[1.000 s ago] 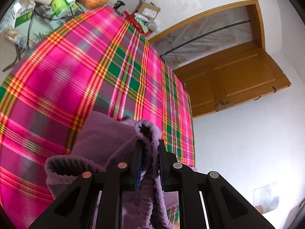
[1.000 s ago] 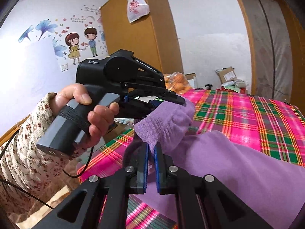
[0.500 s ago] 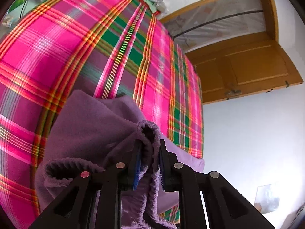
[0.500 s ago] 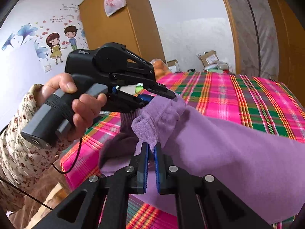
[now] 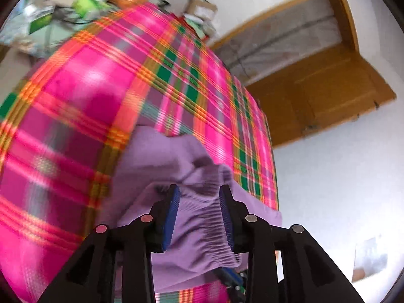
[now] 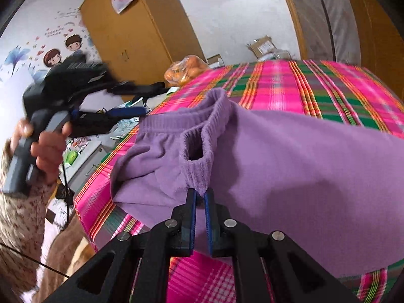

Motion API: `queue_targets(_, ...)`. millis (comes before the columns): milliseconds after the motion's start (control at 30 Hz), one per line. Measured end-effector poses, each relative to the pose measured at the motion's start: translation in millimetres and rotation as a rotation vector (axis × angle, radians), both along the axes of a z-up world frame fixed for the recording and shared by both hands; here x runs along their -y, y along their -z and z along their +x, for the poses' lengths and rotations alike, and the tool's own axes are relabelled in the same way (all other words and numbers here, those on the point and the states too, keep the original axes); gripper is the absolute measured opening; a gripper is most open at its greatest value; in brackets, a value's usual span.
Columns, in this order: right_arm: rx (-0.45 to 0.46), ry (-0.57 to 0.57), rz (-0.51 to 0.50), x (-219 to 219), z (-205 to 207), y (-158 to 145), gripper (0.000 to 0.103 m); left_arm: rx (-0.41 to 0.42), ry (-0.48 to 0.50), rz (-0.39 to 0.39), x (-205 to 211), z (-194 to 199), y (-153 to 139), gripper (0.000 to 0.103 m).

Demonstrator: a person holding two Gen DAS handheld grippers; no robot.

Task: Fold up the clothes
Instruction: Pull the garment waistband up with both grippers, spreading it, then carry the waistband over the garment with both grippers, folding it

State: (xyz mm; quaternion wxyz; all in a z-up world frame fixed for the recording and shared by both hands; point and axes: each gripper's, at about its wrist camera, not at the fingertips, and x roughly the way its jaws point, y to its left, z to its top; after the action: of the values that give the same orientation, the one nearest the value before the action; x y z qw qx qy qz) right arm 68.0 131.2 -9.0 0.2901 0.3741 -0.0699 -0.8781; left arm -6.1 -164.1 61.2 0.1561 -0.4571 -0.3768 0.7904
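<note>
**Now: purple fleece garment on a plaid-covered table, one claw gripping, one apart**

Nearest, the right gripper (image 6: pixel 200 197) has its blue-padded fingers drawn narrow, pinching the ribbed waistband edge of a soft purple fleece garment (image 6: pixel 290 171). The garment lies spread across a pink, green and orange plaid tablecloth (image 6: pixel 315 85). In the left wrist view, the left gripper (image 5: pixel 199 197) has its fingers spread wide, with gathered purple elastic lying between the pads. Seen from the right, a hand (image 6: pixel 48 149) in a floral sleeve holds that left tool off the table's left edge. Farther back sit a bag of oranges (image 6: pixel 186 72), a tall wooden cupboard (image 6: pixel 141 27) and cartoon wall stickers (image 6: pixel 63 53).
</note>
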Motion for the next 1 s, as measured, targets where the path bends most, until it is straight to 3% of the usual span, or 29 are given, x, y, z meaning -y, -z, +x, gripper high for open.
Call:
queue_targets(133, 0.028, 0.028, -0.018, -11, -1, 2, 0.008, 0.021, -0.087, 0.079, 26, 17, 24, 0.034)
queue_targets(300, 0.026, 0.098, 0.022, -23, 4, 1, 0.008, 0.053, -0.113, 0.163, 35, 29, 50, 0.034)
queue_targets(400, -0.060, 0.170, 0.030, -28, 17, -11, 0.008, 0.035, -0.099, 0.209, 34, 36, 55, 0.034)
queue_targets(500, -0.152, 0.146, 0.018, -19, 23, -29, 0.009, -0.002, -0.082, 0.217, 29, 45, 55, 0.034)
queue_targets(767, -0.033, 0.022, -0.016, 16, -9, -25, 0.012, -0.017, 0.048, 0.226, -2, 66, 71, 0.034)
queue_targets(1000, 0.003, 0.043, -0.064, 8, -21, -23, 0.015, -0.046, 0.221, 0.260, -38, 78, 78, 0.034)
